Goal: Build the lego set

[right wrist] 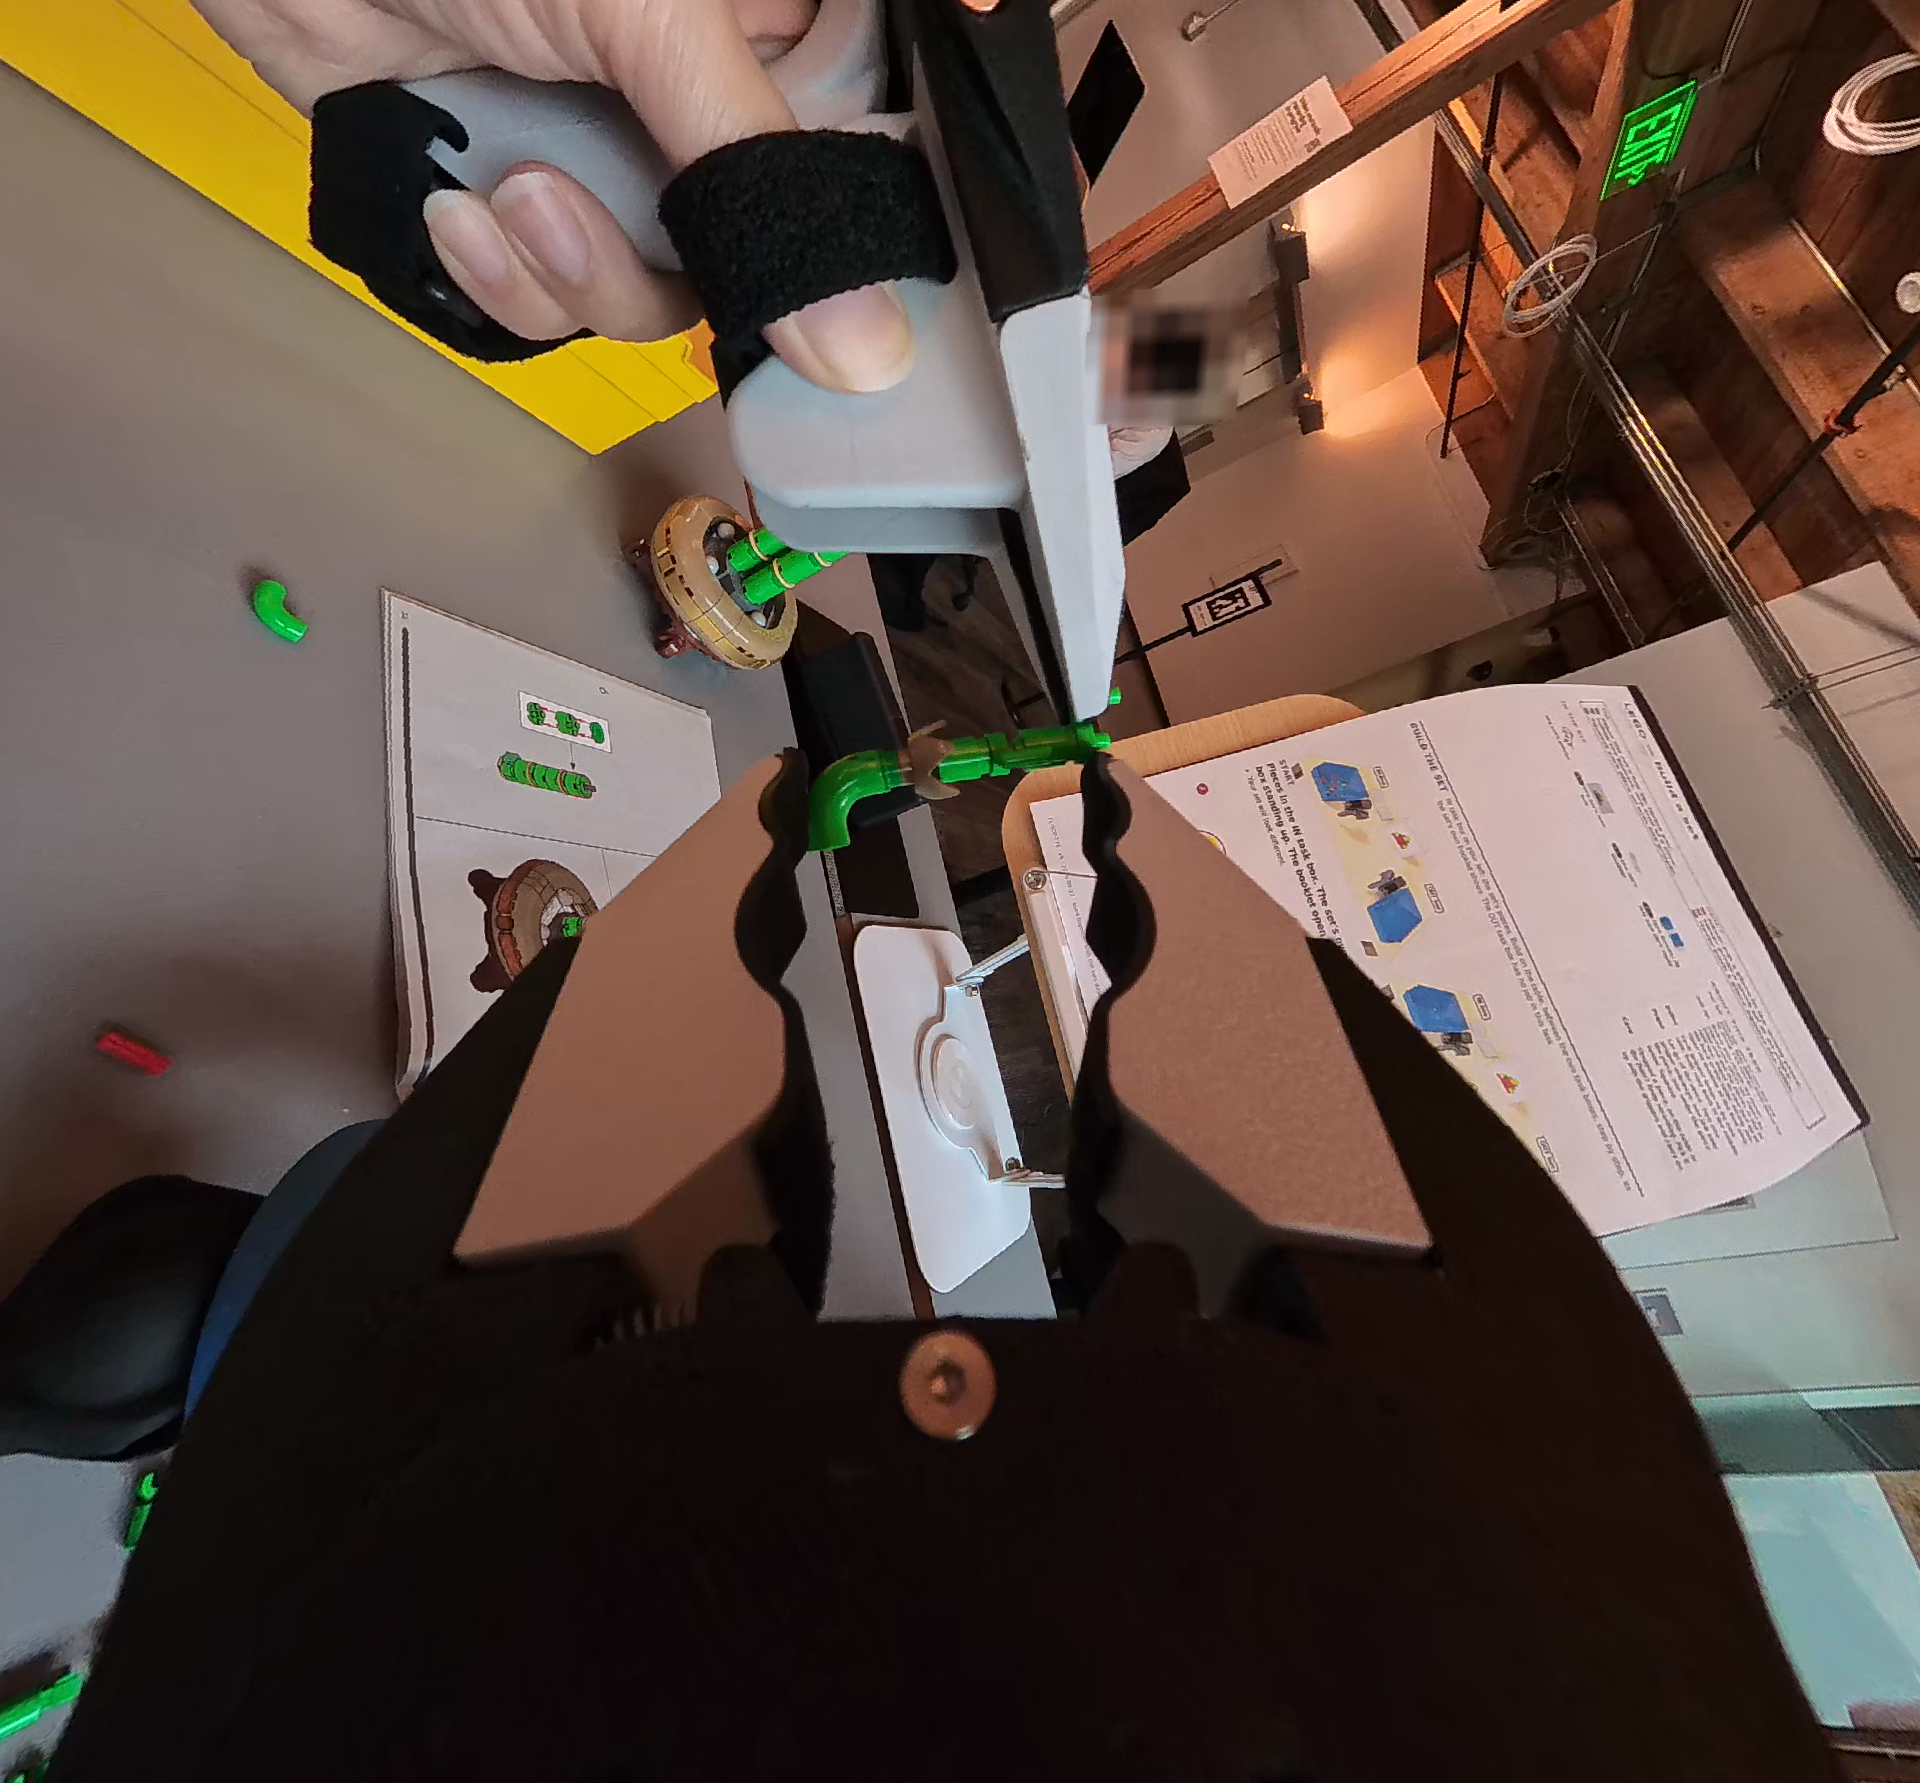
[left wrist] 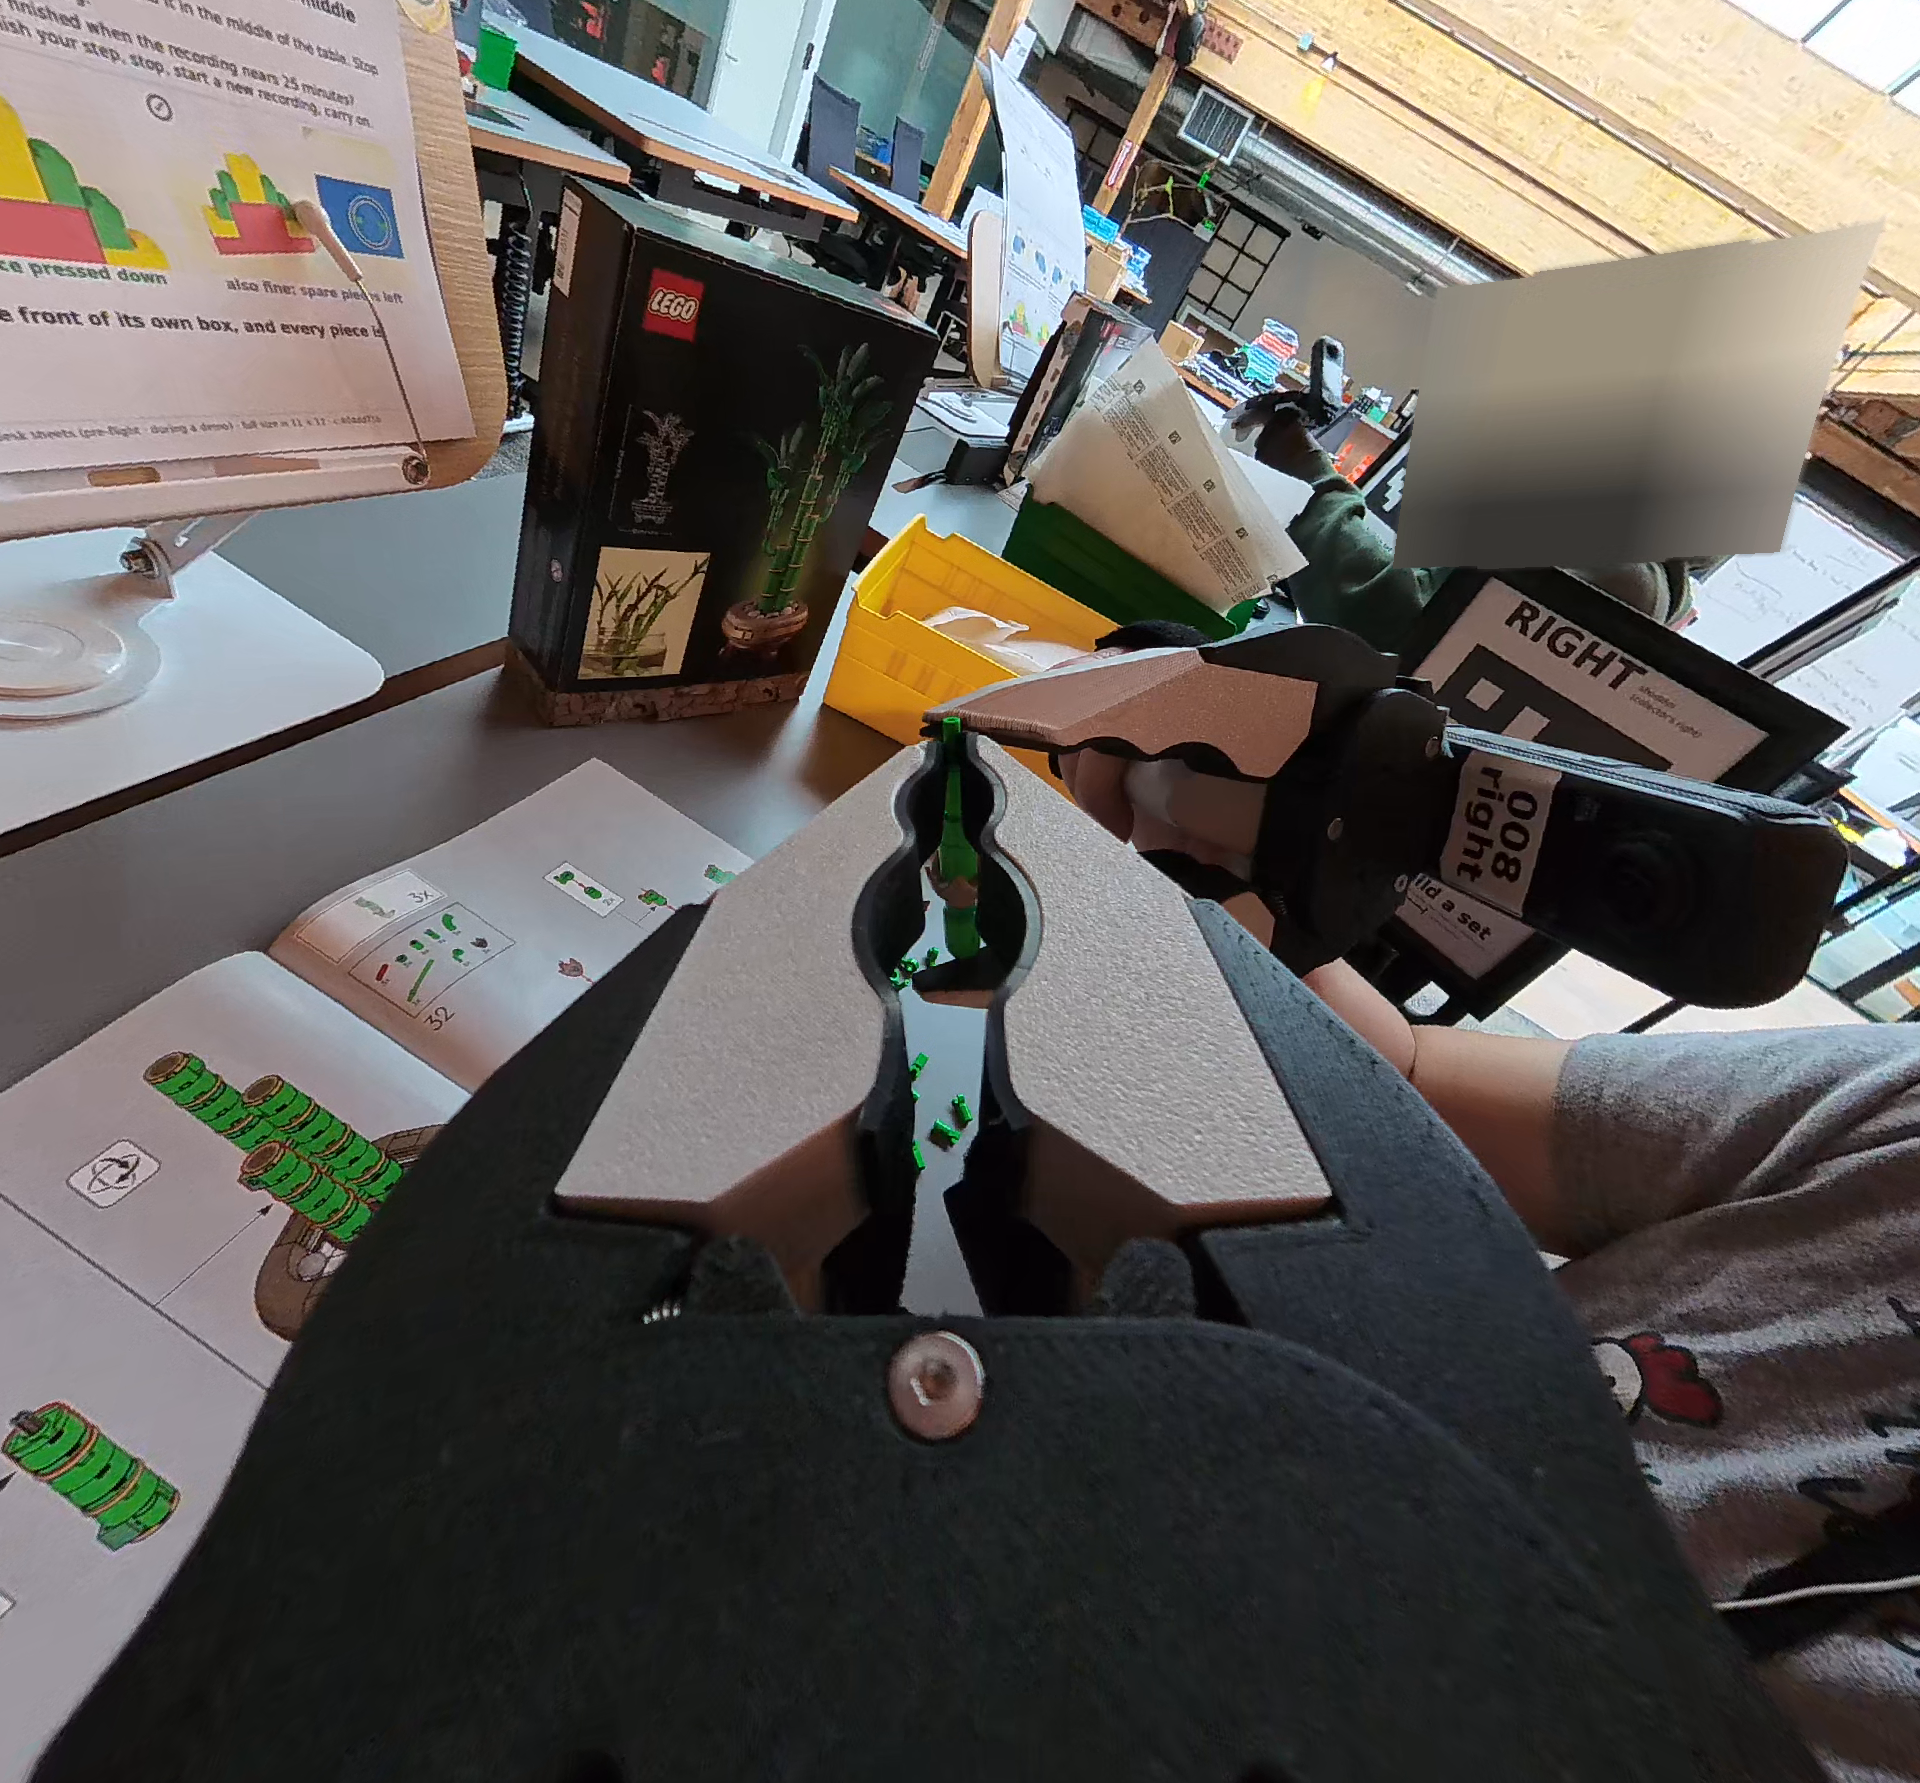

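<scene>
Your left gripper point(left wrist: 951, 746) clenches a half-built green stalk point(right wrist: 956, 762); your right gripper point(right wrist: 935, 777) hangs released. Pot point(right wrist: 717, 580) at eleven o'clock awaits stalks.

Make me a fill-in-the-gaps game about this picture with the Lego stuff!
1. The left gripper is shut on a thin stem whose colour is ____.
2. The bin beside the Lego box is coloured ____.
3. The right gripper has its jaws ____, and holds nothing.
4. The loose brick lying on the table left of the booklet is coloured ____.

Missing words: green; yellow; open; red
</scene>
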Tool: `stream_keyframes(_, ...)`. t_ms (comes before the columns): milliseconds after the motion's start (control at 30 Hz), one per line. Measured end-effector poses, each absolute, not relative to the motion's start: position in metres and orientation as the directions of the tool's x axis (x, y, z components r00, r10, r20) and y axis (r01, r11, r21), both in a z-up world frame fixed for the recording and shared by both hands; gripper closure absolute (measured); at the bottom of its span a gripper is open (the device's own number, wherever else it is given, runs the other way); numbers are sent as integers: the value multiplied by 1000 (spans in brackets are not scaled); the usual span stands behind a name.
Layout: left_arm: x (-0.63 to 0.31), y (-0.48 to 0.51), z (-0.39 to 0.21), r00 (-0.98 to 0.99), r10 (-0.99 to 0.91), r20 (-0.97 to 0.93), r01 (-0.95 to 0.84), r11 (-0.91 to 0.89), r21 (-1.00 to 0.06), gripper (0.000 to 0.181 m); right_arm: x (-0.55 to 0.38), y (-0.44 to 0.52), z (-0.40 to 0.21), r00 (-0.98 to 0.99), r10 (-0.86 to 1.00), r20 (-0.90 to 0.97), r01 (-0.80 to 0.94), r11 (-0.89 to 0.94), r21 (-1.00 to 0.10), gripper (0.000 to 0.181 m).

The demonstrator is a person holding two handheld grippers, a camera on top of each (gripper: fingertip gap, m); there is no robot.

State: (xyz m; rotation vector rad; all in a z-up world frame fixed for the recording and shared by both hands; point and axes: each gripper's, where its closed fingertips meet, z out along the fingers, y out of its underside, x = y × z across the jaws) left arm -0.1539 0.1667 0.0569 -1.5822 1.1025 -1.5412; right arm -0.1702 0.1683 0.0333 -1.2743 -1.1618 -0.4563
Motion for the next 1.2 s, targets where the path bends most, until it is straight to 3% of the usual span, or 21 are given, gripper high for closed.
stream_keyframes(1200,-154,167,58,-48,-902,430,-120,-422,-899,181,-169,169,35,415,306,857,810,304,-501,131)
